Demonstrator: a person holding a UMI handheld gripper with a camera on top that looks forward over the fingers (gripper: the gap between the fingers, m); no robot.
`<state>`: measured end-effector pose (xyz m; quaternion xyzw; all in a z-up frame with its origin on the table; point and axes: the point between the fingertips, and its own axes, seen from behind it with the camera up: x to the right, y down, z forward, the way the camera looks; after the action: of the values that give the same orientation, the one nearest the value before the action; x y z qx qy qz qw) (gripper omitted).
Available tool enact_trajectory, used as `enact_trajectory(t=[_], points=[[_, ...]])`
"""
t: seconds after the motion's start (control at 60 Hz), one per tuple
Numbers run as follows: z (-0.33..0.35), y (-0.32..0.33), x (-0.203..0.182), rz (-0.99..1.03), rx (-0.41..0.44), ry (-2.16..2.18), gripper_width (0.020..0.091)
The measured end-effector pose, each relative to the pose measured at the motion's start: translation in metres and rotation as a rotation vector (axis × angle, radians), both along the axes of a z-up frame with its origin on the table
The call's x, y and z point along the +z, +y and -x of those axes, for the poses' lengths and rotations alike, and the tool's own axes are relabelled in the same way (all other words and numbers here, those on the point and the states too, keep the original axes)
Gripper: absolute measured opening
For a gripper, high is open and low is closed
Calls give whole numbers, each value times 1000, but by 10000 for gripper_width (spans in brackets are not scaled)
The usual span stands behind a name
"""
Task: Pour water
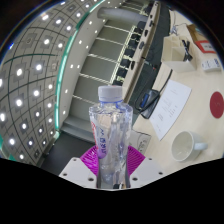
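Bottle: We see a clear plastic water bottle with a white cap (109,135), upright between our fingers, long axis vertical.
Gripper: Our gripper (111,160) pinches the bottle, magenta pads (92,157) pressed on both sides.
Cup: A white round cup (186,147) stands on the pale desk (200,125), ahead and to the right.
Next move: We judge the bottle must travel right, then tilt over the cup.
Surroundings: Papers (168,105) lie beyond.

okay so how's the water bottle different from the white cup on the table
The bottle is clear plastic with a capped neck; the cup is opaque white with an open mouth. The bottle is tall and slim, the cup short and wide. The bottle sits between the gripper's fingers, both pressing it; the cup stands free on the table, off to the side. Both are upright.
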<state>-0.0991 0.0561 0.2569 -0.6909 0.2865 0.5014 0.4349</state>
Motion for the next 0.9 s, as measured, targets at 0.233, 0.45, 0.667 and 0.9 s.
enact_trajectory(t=[0.233, 0.45, 0.667, 0.9], points=[[-123, 5, 36, -168, -90, -628, 326], [-218, 8, -16, -178, -148, -1119, 325], [-255, 11, -119, -90, -98, -1235, 327], [-261, -2, -174, -42, -81, -1209, 333]])
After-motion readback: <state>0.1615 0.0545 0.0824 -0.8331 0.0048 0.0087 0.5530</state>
